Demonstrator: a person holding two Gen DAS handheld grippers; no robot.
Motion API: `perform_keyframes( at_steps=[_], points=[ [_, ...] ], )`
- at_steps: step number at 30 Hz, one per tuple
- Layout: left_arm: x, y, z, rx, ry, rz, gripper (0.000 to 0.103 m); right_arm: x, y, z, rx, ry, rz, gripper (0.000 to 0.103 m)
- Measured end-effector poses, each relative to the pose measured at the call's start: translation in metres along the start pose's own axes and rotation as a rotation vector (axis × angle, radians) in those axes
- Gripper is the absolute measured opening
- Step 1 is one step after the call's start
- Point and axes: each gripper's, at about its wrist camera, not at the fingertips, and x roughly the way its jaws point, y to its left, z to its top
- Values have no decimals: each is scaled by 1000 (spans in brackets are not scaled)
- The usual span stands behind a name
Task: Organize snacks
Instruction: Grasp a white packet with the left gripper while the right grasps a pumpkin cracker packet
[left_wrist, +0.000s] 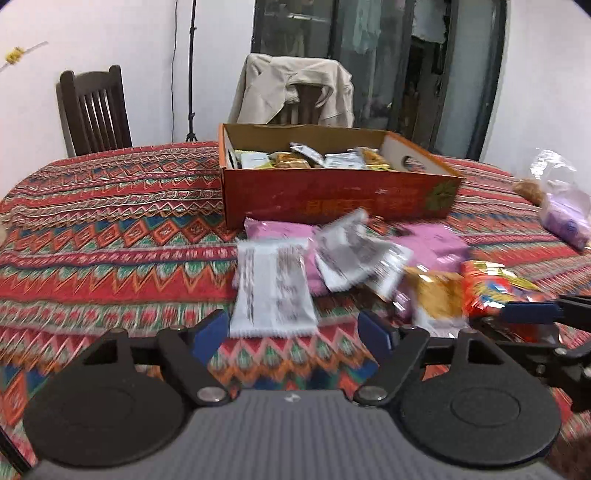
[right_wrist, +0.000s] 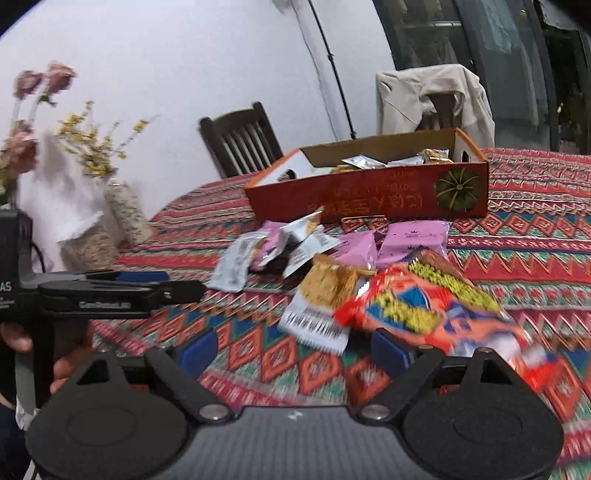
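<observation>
A red cardboard box (left_wrist: 332, 195) holding several snack packets stands on the patterned tablecloth; it also shows in the right wrist view (right_wrist: 369, 199). In front of it lies a loose pile: a white packet (left_wrist: 271, 291), pink packets (left_wrist: 280, 230), a yellow packet (left_wrist: 436, 295) and a red-orange bag (left_wrist: 495, 291). My left gripper (left_wrist: 293, 332) is open and empty just short of the white packet. My right gripper (right_wrist: 295, 349) is open and empty, with the red-orange bag (right_wrist: 424, 306) by its right finger and a yellow packet (right_wrist: 332, 282) beyond.
Two dark wooden chairs (left_wrist: 94, 110) stand behind the table, one draped with a beige jacket (left_wrist: 295, 92). A clear plastic bag (left_wrist: 561, 199) lies at the right. Vases with flowers (right_wrist: 122, 210) stand at the table's left. The left gripper (right_wrist: 110, 288) appears in the right wrist view.
</observation>
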Motion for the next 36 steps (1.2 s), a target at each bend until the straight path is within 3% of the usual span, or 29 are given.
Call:
perform_keyframes(
  at_steps=[4,6,8,10,11,12,14,19,21,24,26,28,30,31,32,36],
  points=[
    [28,10,10,-31,-38,0,80,26,-2,17,-15,-33,-165,91],
    [35,16,8,-65,-49,-33,80,34,-4,21,0,-31,-164,91],
    [43,19,5,-84,-30,-53,67,41,-4,21,16,-21,-124,90],
    [46,18,3,-79,-33,-22,54,50,-1,19,8,-19,-122,89],
    [46,18,3,-76,-34,-6,53,52,0,19,3,-24,-126,87],
    [45,17,2,-78,-40,-3,52,56,2,18,-1,-29,-129,74],
    [43,16,2,-69,-45,5,48,60,7,18,-39,-42,-182,61],
    [26,15,-1,-89,-25,56,45,60,21,11,-150,-34,-260,49],
    [9,15,-8,-115,-35,47,44,54,23,5,-178,-15,-273,32],
    [-22,12,-25,-144,-50,31,44,40,18,-5,-152,8,-252,18],
    [-38,7,-37,-154,-55,45,45,31,15,-13,-130,10,-249,18],
    [-55,2,-49,-168,-59,51,45,25,11,-13,-77,-17,-229,25],
    [-67,-1,-58,-178,-64,55,45,23,10,-7,-33,-61,-208,75],
    [-73,-2,-63,-191,-68,67,45,24,12,-3,-32,-77,-199,82],
    [-78,-3,-65,-201,-70,76,45,32,16,1,-58,-81,-202,84],
    [-98,-4,-72,-215,-92,104,45,72,24,14,-157,25,-278,54]
  ],
)
